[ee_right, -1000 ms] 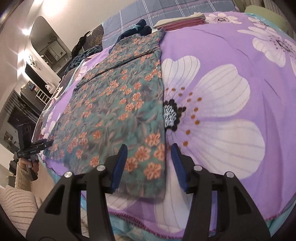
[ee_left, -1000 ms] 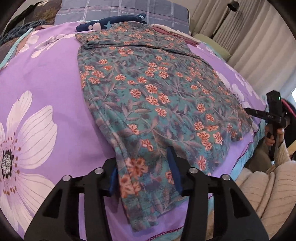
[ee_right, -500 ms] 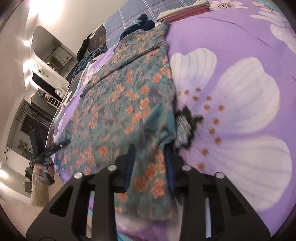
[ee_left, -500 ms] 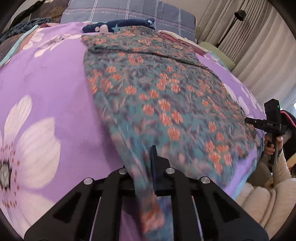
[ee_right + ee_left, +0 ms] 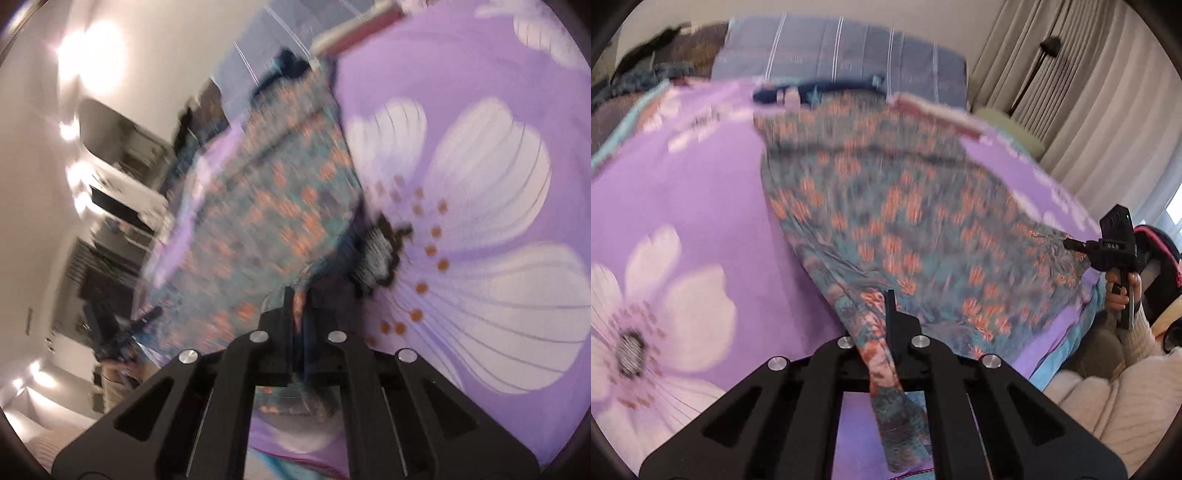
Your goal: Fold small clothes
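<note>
Purple bedspread (image 5: 701,192) blurred, both grippers clamped on floral garment (image 5: 905,229) corners, fabric hiding fingertips

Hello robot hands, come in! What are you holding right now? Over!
Left gripper shut on the flowery dress, near corner. Right gripper shut on the other near corner. Dress otherwise flat on purple bedspread. Nothing in the way.

I am working in a home bedroom: a bed (image 5: 701,192) under a purple flower-print cover, a blue-grey checked pillow (image 5: 842,55) at its head, pale pleated curtains (image 5: 1089,110) beside it, and a lit white wall shelf niche (image 5: 122,177) across the room.
</note>
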Tool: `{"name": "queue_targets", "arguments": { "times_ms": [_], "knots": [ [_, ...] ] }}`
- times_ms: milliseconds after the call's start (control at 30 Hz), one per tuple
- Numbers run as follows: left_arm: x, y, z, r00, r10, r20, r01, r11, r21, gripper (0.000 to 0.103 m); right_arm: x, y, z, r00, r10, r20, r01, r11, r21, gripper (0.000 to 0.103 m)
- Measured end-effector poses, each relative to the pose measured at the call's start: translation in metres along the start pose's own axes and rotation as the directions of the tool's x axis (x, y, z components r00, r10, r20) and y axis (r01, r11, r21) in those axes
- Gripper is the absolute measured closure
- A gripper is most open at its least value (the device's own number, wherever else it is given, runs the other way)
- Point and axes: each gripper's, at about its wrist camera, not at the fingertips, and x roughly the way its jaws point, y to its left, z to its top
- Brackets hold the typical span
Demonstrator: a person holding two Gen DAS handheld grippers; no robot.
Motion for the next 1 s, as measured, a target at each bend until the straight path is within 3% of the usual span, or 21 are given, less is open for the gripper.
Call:
{"name": "queue_targets", "arguments": {
  "times_ms": [100, 200, 333, 367, 467, 600, 767, 867, 1000],
  "knots": [
    [-0.029, -0.014, 0.017, 0.997, 0.007, 0.075, -0.011, 0.998, 0.058, 0.102, -0.022, 0.02, 0.01, 0.995, 0.073, 0.07, -0.071, 0.997, -0.028, 0.1],
    [-0.06, -0.024, 0.029, 0.985, -0.031, 0.17, 0.018, 0.997, 0.078, 0.102, -0.046, 0.047, 0.016, 0.983, 0.118, 0.141, -0.105, 0.99, -0.093, 0.1],
    [-0.122, -0.05, 0.028, 0.932, -0.11, 0.345, 0.069, 0.989, 0.128, 0.102, -0.096, 0.087, 0.007, 0.943, 0.232, 0.238, -0.184, 0.961, -0.209, 0.1],
    [-0.14, -0.058, 0.024, 0.914, -0.112, 0.39, 0.056, 0.987, 0.152, 0.102, -0.11, 0.095, 0.003, 0.932, 0.245, 0.267, -0.18, 0.953, -0.245, 0.1],
    [-0.162, -0.07, 0.016, 0.893, -0.111, 0.436, 0.035, 0.983, 0.179, 0.099, -0.151, 0.112, -0.008, 0.9, 0.244, 0.36, -0.12, 0.936, -0.332, 0.099],
    [-0.139, -0.067, 0.017, 0.917, -0.091, 0.388, 0.03, 0.987, 0.16, 0.098, -0.145, 0.105, -0.001, 0.909, 0.196, 0.367, -0.078, 0.947, -0.311, 0.099],
    [-0.084, -0.04, 0.024, 0.959, -0.05, 0.28, 0.033, 0.997, 0.065, 0.098, -0.089, 0.078, 0.024, 0.948, 0.122, 0.295, -0.06, 0.976, -0.211, 0.099],
    [-0.063, -0.019, 0.034, 0.968, -0.045, 0.248, 0.043, 0.999, 0.014, 0.098, -0.06, 0.066, 0.045, 0.959, 0.056, 0.278, -0.005, 0.983, -0.182, 0.099],
    [-0.038, 0.005, 0.062, 0.973, -0.042, 0.228, 0.05, 0.998, -0.028, 0.098, -0.024, 0.054, 0.083, 0.964, 0.056, 0.26, -0.014, 0.987, -0.162, 0.099]
  ]
}}
